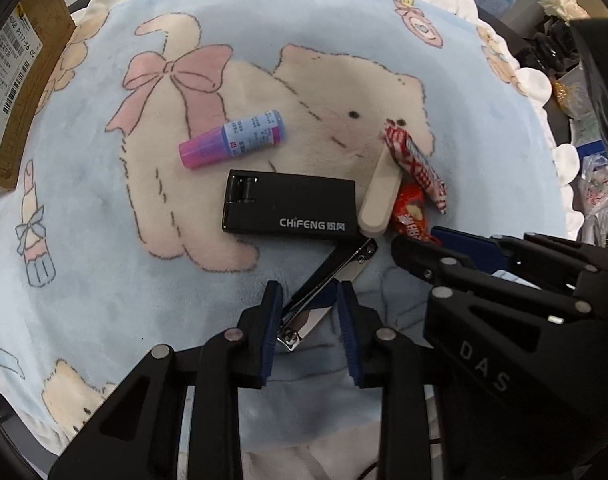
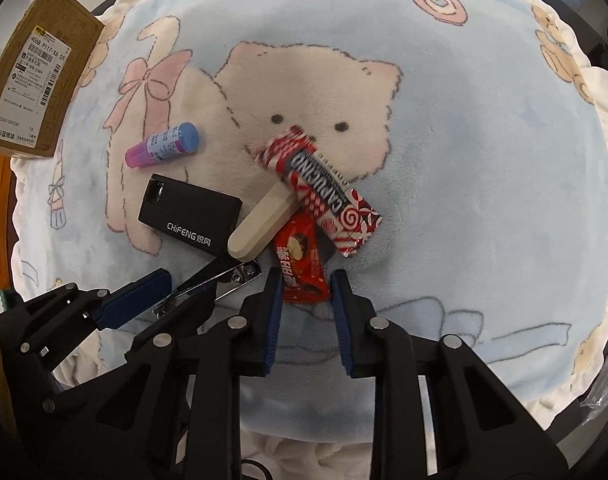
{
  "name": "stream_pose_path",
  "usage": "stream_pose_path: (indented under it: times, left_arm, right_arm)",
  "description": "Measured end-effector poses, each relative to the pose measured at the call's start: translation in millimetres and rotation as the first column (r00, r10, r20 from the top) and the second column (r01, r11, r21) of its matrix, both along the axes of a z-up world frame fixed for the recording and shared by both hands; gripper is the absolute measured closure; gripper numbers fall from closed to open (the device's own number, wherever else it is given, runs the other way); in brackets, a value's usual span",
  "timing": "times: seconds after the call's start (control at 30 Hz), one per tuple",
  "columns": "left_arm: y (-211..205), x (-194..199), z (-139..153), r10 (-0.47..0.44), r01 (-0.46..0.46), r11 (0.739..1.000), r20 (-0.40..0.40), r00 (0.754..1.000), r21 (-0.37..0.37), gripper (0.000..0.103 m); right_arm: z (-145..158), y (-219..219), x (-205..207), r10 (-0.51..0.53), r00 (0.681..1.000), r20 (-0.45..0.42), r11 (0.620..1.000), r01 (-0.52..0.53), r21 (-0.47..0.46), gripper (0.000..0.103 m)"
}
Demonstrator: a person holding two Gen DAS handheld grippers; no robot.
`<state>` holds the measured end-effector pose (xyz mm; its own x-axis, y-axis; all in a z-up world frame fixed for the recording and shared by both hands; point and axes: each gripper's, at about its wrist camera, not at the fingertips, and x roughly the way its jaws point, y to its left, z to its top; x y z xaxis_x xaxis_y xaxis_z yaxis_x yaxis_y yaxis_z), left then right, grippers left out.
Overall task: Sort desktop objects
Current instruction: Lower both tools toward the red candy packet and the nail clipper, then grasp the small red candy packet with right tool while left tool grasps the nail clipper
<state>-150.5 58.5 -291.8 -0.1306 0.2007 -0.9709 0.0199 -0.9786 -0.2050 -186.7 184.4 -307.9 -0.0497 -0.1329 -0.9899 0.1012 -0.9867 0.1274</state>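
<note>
A steel nail clipper [image 1: 323, 280] lies on the blanket with its rear end between the blue pads of my left gripper [image 1: 309, 304], which is open around it. My right gripper [image 2: 307, 292] is open too, and its tips straddle the lower end of a red snack packet [image 2: 302, 268]. Piled beside the packet are a beige bar [image 2: 264, 224] and a red-and-white candy pack [image 2: 323, 192]. A black CHIFENG case [image 1: 292, 204] and a pink-and-blue glue stick [image 1: 232, 138] lie to the left. Both grippers sit side by side, the left gripper [image 2: 180, 296] close to the right.
Everything rests on a light blue cat-print blanket [image 1: 104, 240] with a white frilled edge. A labelled cardboard box [image 2: 36, 76] stands at the far left. Plastic bags [image 1: 595, 192] and a white flower [image 1: 563, 4] crowd the right beyond the blanket.
</note>
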Motion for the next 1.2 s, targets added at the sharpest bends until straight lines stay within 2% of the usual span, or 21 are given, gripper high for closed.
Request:
stream_pose_path:
  times: [0.07,0.17,0.33,0.37,0.57,0.93,0.97,1.03,1.1,1.17,1.2]
  left_arm:
    - [-2,0,0,0.008,-0.008,1.0,0.0,1.0,0.012,0.077]
    - [-3,1,4,0.012,-0.012,1.0,-0.009,1.0,0.017,0.091]
    - [-6,-2,5,0.023,-0.023,0.999,-0.005,1.0,0.027,0.097]
    - [-5,-2,6,0.022,-0.022,1.0,-0.007,1.0,0.02,0.103]
    - [-9,-2,6,0.044,-0.043,0.998,-0.002,0.999,0.033,0.103]
    - [-5,7,11,-0.008,0.008,1.0,-0.005,1.0,-0.024,0.1]
    - [-5,7,11,-0.011,0.011,1.0,-0.005,1.0,-0.022,0.098]
    - [-4,6,11,-0.016,0.016,1.0,-0.007,1.0,0.004,0.086]
    - [-4,5,13,-0.013,0.013,0.999,-0.002,1.0,0.034,0.059]
    - [-1,6,16,-0.026,0.026,1.0,-0.02,0.999,0.011,0.042]
    - [0,6,14,-0.032,0.032,0.999,-0.021,0.999,-0.003,0.042]
  right_arm:
    - [1,2,1,-0.004,1.0,-0.001,1.0,0.004,-0.003,0.084]
    - [2,3,1,-0.006,1.0,0.002,1.0,0.006,-0.006,0.086]
    - [5,5,3,-0.009,1.0,0.0,1.0,0.009,-0.014,0.087]
    - [6,5,4,-0.01,1.0,-0.002,1.0,0.01,-0.015,0.087]
    - [9,6,6,-0.015,1.0,-0.002,1.0,0.014,-0.028,0.088]
    - [9,6,11,-0.023,1.0,0.003,0.999,0.023,-0.043,0.088]
    - [9,6,12,-0.024,1.0,0.003,0.999,0.024,-0.045,0.088]
    - [9,6,13,-0.024,1.0,0.005,0.999,0.024,-0.046,0.088]
    - [9,6,15,-0.028,1.0,0.007,0.998,0.029,-0.049,0.088]
    - [8,6,16,-0.033,0.999,0.009,0.998,0.034,-0.05,0.088]
    - [8,6,17,-0.036,0.999,0.01,0.998,0.036,-0.051,0.088]
